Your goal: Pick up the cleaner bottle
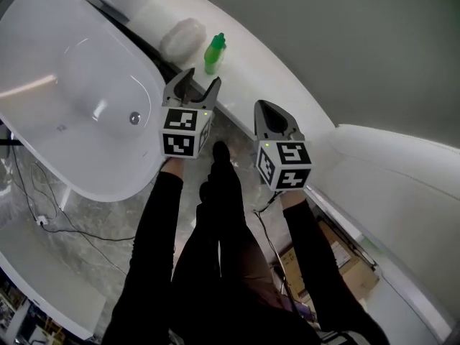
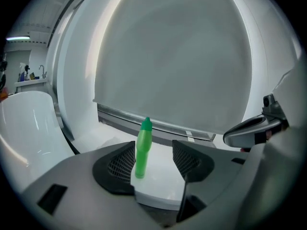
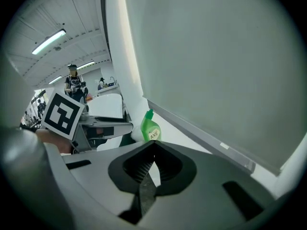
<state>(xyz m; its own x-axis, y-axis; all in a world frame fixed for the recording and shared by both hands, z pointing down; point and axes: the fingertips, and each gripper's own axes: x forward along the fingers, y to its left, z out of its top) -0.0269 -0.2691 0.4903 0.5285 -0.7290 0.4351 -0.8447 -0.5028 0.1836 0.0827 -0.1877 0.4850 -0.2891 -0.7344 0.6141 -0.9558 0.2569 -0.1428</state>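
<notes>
Cleaner bottle (image 3: 151, 126) base hidden behind right gripper (image 3: 153, 143) (closed jaws); bathtub (image 1: 36, 42) cut off at left edge.

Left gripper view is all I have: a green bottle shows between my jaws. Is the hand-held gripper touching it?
Observer: No. In the head view the cleaner bottle stands just beyond the tips of the left hand-held gripper, untouched.
Operator: Anything beside the bottle?
Observer: A crumpled white bundle lies on the ledge, on the bathtub side of the bottle.
Operator: And my other hand?
Observer: The right hand-held gripper has its jaws shut, with nothing between them.
</notes>
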